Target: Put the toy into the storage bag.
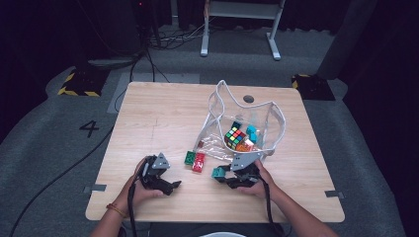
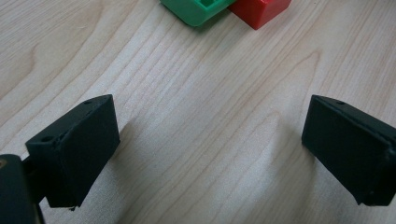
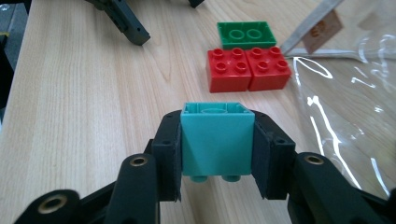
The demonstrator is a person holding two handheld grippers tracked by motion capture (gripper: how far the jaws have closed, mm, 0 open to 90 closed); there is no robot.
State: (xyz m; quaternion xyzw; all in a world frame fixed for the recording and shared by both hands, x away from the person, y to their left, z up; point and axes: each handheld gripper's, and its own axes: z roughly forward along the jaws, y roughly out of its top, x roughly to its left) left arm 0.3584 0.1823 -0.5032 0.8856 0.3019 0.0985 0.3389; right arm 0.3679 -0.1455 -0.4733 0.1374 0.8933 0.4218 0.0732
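Open tabletop [image 1: 163, 113] left + far side; red bricks [image 1: 198, 162], green brick [image 1: 189, 157], clear bag [image 1: 247, 131] blocking centre-right.

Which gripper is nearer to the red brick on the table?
Right. The right gripper, shut on a teal brick, sits just right of the red brick. The left gripper, open with nothing between its jaws, is farther off to the brick's lower left.
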